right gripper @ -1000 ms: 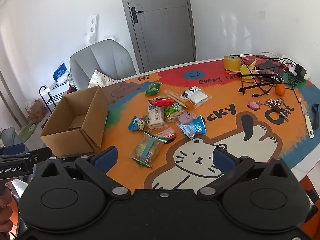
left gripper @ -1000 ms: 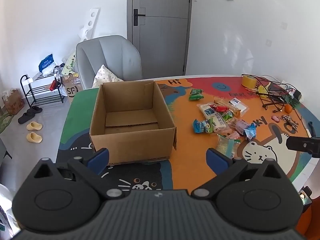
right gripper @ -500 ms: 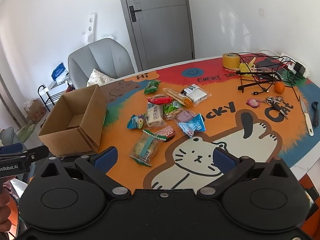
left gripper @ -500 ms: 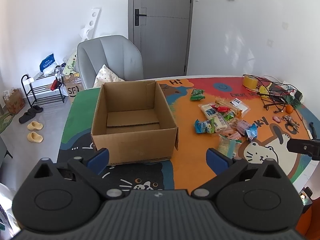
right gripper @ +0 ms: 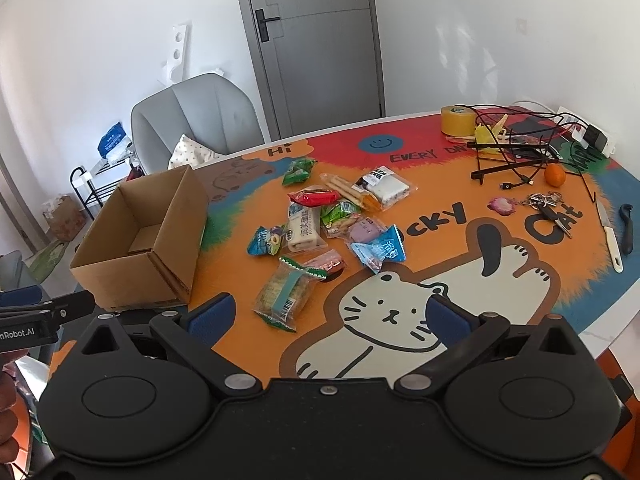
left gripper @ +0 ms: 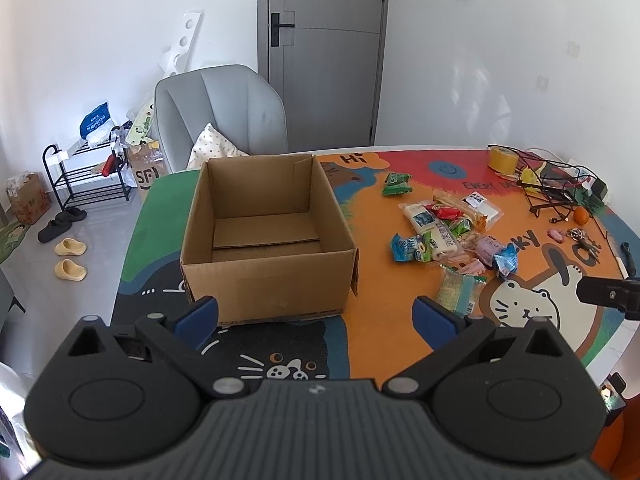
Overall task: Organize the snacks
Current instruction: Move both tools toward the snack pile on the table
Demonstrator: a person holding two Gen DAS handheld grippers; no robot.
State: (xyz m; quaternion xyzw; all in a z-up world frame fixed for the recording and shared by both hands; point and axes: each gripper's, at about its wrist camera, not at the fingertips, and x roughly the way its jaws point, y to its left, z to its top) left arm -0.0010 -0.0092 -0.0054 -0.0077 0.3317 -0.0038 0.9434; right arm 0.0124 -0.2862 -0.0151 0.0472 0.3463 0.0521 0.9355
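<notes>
Both grippers hover level above the near edge of the worktop [right gripper: 500,216], pointing forward and slightly down. The left gripper [left gripper: 316,314] has its jaws spread wide and empty, and so does the right gripper [right gripper: 330,312]. A hand [right gripper: 8,412] shows at the left edge of the right wrist view, mostly cut off.

One cardboard box [left gripper: 266,236] stands open and empty straight ahead of the left jaws, close to them. The snacks [right gripper: 332,216] lie in one loose cluster to the right of the box — about a dozen packets, some overlapping, so the exact count cannot be told. Among them are one red packet [right gripper: 314,197], two blue packets [right gripper: 378,252] and [right gripper: 264,240], one green packet [right gripper: 298,170] set a little apart at the far side, and one clear cracker pack with a green band [right gripper: 286,290]. That cracker pack is nearest the right gripper, just ahead of its left finger, not touched.

At the far right of the worktop lie one roll of tape [right gripper: 456,120], one orange fruit [right gripper: 555,175], one knife [right gripper: 610,236] and a tangle of cables [right gripper: 516,148].
</notes>
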